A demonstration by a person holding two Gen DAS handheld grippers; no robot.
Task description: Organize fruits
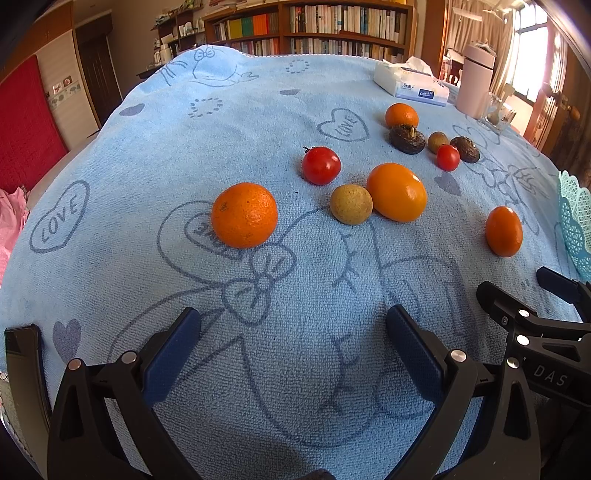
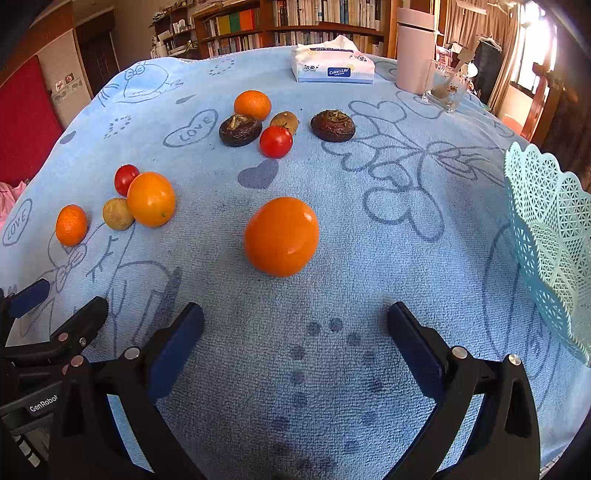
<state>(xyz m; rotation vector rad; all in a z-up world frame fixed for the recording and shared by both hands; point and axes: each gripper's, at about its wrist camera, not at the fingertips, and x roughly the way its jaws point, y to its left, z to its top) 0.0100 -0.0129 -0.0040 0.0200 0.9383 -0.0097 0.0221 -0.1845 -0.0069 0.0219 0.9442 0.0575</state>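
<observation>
Fruits lie loose on a blue towel. In the left wrist view a rough orange sits nearest, ahead of my open, empty left gripper. Behind it are a red tomato, a tan round fruit and a smooth orange. In the right wrist view another smooth orange lies just ahead of my open, empty right gripper. A pale teal lattice basket stands at the right. Farther back lie a mandarin, two dark brown chestnut-like fruits, a tan fruit and a tomato.
At the towel's far edge stand a tissue pack, a pink cylinder and a small glass. Bookshelves fill the back wall. The left gripper shows at the lower left of the right wrist view.
</observation>
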